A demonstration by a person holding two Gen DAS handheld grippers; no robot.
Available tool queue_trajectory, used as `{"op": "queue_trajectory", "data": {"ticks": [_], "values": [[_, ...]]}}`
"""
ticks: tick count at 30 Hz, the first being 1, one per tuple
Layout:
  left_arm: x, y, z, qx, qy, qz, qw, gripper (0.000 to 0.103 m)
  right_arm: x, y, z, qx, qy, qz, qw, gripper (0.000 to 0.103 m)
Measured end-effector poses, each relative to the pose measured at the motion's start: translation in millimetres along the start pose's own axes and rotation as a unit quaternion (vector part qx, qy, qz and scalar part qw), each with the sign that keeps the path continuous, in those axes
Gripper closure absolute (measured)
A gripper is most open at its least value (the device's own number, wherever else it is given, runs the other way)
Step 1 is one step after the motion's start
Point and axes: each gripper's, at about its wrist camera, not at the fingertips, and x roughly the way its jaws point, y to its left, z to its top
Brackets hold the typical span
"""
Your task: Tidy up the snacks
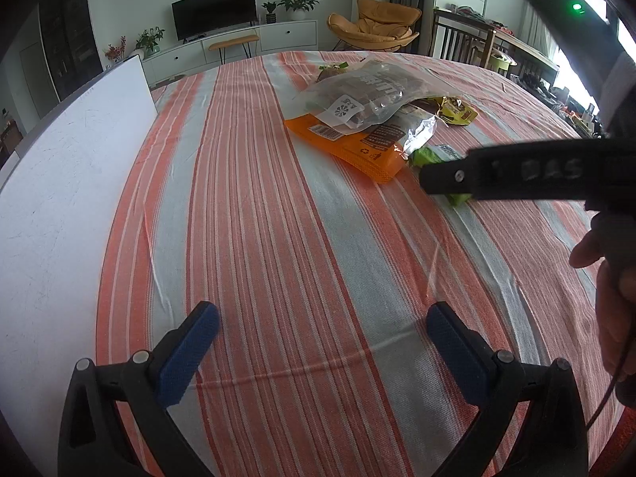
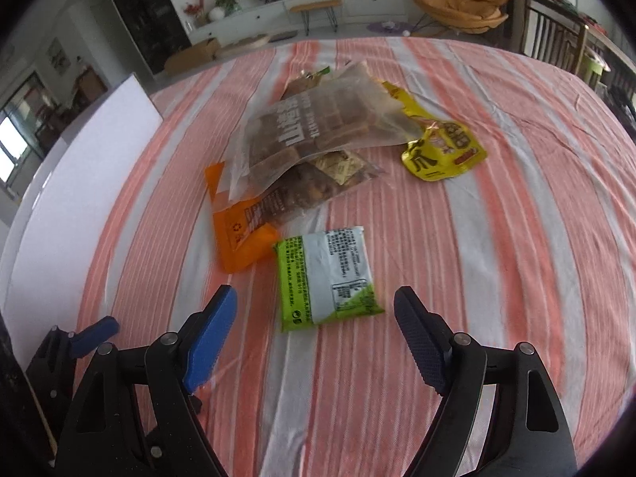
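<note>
2 splayed tongs (image 1: 324, 324) (image 2: 316, 312), green packet (image 2: 326, 277).

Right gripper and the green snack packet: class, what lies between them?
Only bare striped tablecloth, as the right wrist view shows. The open right gripper sits just short of the green snack packet, not touching it.

We see a green-and-white snack packet (image 2: 328, 276) lying flat, label side up, apart from the pile. Just beyond it an orange pouch (image 2: 238, 234) lies under a translucent bag of brown pieces (image 2: 318, 127), with a yellow foil packet (image 2: 441, 151) poking out at the pile's right side.
</note>
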Motion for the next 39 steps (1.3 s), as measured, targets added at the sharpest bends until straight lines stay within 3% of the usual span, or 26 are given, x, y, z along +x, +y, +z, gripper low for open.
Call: {"op": "queue_trajectory", "data": {"ticks": [2, 9, 15, 18, 20, 21, 26, 32, 39], "values": [[0, 0, 0, 0.0, 0.0, 0.0, 1.0, 0.0, 6, 1, 0, -0.005, 0.002, -0.018, 1.0, 0.048], [0, 0, 0, 0.0, 0.0, 0.0, 1.0, 0.0, -30, -40, -26, 0.052, -0.033, -0.017, 0.998, 0.048], [0, 0, 0, 0.0, 0.0, 0.0, 1.0, 0.0, -66, -88, -66, 0.089, -0.066, -0.087, 0.99, 0.048], [0, 0, 0, 0.0, 0.0, 0.0, 1.0, 0.0, -71, -96, -78, 0.095, -0.073, -0.105, 0.987, 0.046], [0, 1, 0, 0.0, 0.0, 0.0, 1.0, 0.0, -71, -98, -85, 0.093, -0.08, -0.124, 0.985, 0.033], [0, 1, 0, 0.0, 0.0, 0.0, 1.0, 0.0, -70, -96, -85, 0.094, -0.083, -0.129, 0.984, 0.031], [1, 0, 1, -0.001, 0.0, 0.001, 1.0, 0.0, -70, -94, -101, 0.094, -0.091, -0.161, 0.978, 0.028], [1, 0, 2, -0.001, 0.0, 0.002, 1.0, 0.0, -65, -97, -99, 0.093, -0.083, -0.17, 0.977, 0.021], [1, 1, 2, -0.001, 0.0, 0.002, 1.0, 0.0, -64, -97, -100, 0.096, -0.084, -0.17, 0.977, 0.02]]}}
